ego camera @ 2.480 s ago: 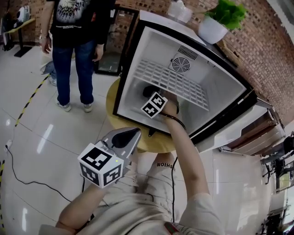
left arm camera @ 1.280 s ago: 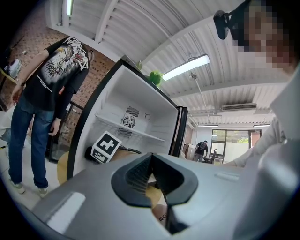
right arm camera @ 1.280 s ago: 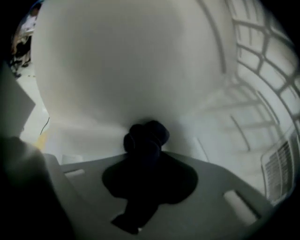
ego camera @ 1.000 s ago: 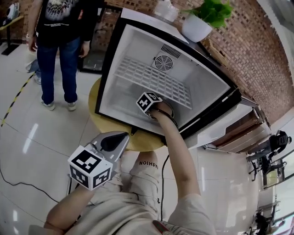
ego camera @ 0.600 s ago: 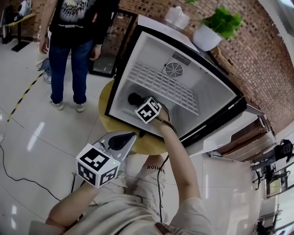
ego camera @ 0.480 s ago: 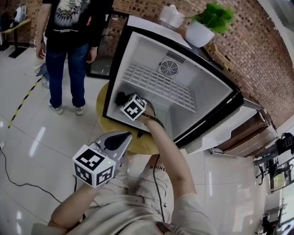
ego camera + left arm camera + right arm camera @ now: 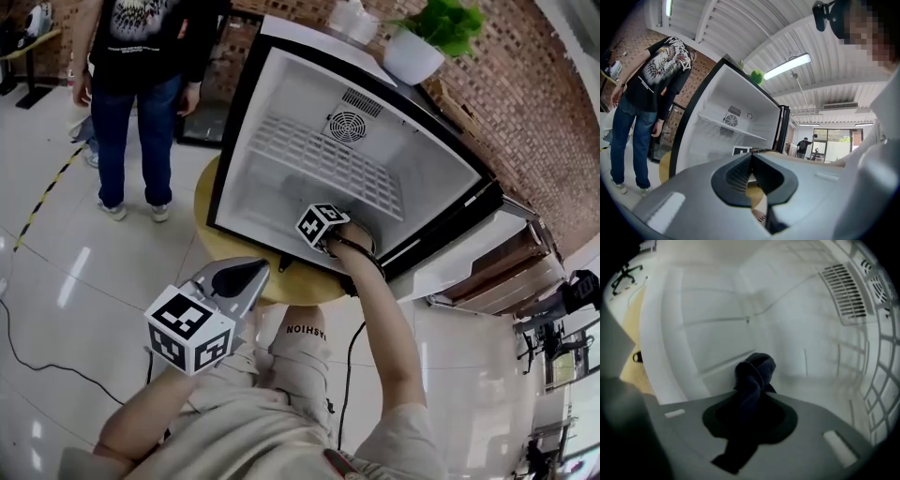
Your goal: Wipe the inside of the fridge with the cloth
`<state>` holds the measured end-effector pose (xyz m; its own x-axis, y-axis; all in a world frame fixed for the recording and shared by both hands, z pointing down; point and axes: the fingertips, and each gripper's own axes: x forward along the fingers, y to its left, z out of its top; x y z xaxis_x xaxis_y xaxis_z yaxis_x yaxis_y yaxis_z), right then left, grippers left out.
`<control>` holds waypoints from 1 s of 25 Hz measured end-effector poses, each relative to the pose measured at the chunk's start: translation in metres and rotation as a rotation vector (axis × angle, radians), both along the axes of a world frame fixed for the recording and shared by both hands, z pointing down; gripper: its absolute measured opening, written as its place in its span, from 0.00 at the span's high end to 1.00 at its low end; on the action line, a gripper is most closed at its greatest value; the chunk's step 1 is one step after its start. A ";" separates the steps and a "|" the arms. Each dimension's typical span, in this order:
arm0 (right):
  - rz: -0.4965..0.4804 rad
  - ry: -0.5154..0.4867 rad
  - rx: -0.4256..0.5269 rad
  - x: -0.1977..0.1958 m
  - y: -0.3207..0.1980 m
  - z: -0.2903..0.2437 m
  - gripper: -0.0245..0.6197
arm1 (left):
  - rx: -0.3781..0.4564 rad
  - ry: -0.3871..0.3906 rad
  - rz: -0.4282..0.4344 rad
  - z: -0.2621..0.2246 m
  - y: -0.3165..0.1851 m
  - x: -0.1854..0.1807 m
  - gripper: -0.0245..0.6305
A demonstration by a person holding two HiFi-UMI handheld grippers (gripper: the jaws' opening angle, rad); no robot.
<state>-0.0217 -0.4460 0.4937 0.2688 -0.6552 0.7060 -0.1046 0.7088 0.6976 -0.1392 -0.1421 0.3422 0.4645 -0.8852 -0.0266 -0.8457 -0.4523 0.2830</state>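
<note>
The dark cloth (image 7: pixel 754 371) is bunched in the right gripper's (image 7: pixel 751 408) clamped jaws, centre frame, low inside the fridge (image 7: pixel 281 122). It looks thinly pinched, so a hard sideways swipe could tug it loose. The left gripper (image 7: pixel 750 171) hangs closed and empty, lower left.

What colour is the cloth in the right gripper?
Dark navy cloth; shows best in the right gripper view.

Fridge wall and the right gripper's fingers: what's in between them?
The dark cloth. The right gripper pinches it, and it sticks out toward the fridge's white wall. The right gripper view shows this.
</note>
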 end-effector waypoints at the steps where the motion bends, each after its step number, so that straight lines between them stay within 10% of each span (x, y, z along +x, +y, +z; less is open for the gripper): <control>1: 0.003 0.044 -0.005 0.006 0.000 0.000 0.86 | -0.004 -0.001 0.004 0.002 0.000 0.002 0.96; 4: -0.092 -0.027 0.015 -0.026 0.019 -0.013 0.85 | -0.009 -0.019 0.013 0.005 0.000 0.010 0.96; 10: -0.608 -0.625 -0.148 -0.238 0.116 -0.043 0.85 | -0.020 -0.029 -0.011 0.010 -0.003 0.002 0.96; 16: -0.404 -0.637 -0.223 -0.211 0.088 -0.010 0.85 | 0.002 -0.036 -0.033 0.001 0.000 -0.003 0.96; 19: -0.232 -0.478 -0.137 -0.116 0.059 -0.008 0.85 | 0.011 -0.044 -0.036 -0.002 -0.002 -0.006 0.96; 22: -0.068 -0.099 -0.051 -0.009 0.047 0.000 0.86 | 0.008 -0.047 -0.031 -0.001 -0.003 -0.005 0.96; 25: -0.080 0.074 -0.021 0.011 0.043 0.005 0.86 | 0.001 -0.052 -0.028 0.002 -0.001 -0.001 0.96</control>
<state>-0.0105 -0.4027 0.4989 0.2683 -0.6618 0.7000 0.0042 0.7275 0.6861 -0.1402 -0.1434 0.3442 0.4402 -0.8979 -0.0037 -0.8717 -0.4284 0.2379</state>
